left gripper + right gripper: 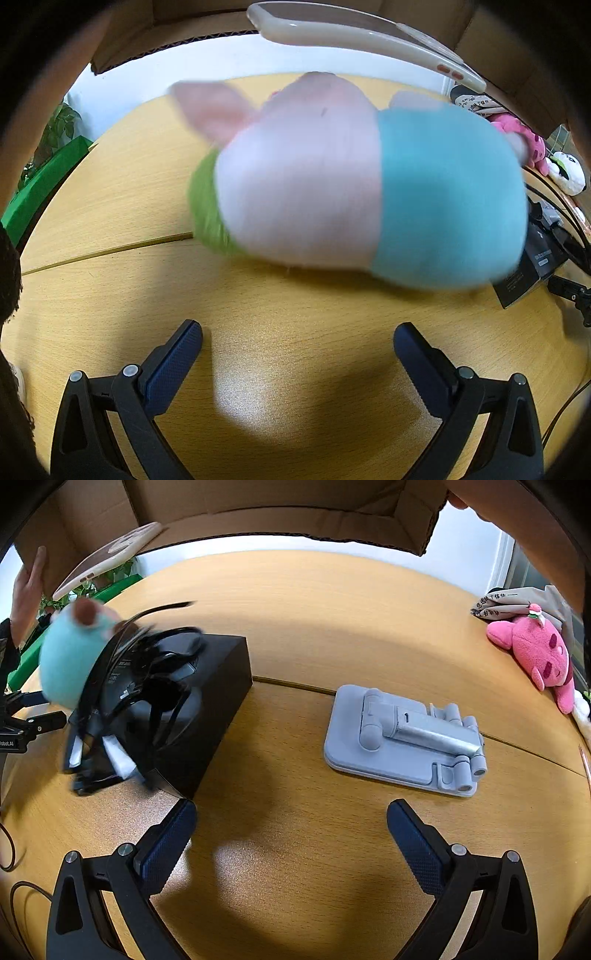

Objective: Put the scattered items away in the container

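My left claw is a black plastic frame with triangular cut-outs in each arm, round silver screw heads at the joints, and two long fingers faced with dark blue pads stamped in a fine dotted grid. My right claw is built the same: black arms, silver screws, blue textured pads on its fingers. At the left edge of the right view I see a dark sleeve.

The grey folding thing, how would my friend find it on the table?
Start at the wooden table, then find the black box left of its middle. To the right of that box, apart from it, lies the grey folding stand, flat on the wood. It is the only pale grey, hard, hinged thing; its neighbours are a soft pink plush and dark tangled cables.
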The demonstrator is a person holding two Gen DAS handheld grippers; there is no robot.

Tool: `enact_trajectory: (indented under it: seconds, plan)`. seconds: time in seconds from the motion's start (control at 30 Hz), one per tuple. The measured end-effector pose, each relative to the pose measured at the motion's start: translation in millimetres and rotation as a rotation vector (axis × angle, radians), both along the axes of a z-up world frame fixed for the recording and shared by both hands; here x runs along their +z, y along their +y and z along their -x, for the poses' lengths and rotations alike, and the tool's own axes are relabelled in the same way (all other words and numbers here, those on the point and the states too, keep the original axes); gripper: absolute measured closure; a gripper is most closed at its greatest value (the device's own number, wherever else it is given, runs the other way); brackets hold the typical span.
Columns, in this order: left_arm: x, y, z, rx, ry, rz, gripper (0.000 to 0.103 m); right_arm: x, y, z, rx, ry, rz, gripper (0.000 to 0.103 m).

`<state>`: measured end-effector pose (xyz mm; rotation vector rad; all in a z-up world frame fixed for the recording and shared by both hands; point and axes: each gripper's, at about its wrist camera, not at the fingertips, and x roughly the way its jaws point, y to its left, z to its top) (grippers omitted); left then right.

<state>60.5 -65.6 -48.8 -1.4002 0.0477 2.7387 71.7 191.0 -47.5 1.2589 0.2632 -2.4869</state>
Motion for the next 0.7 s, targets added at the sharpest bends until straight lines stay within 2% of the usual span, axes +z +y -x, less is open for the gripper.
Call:
enact_trajectory:
  seconds: [0.7]
  plan:
    - [0.4,1.4,-3.1,0.006,0.001,0.0,0.0,1.1,0.2,0.4,0.0,0.0,0.0,0.0]
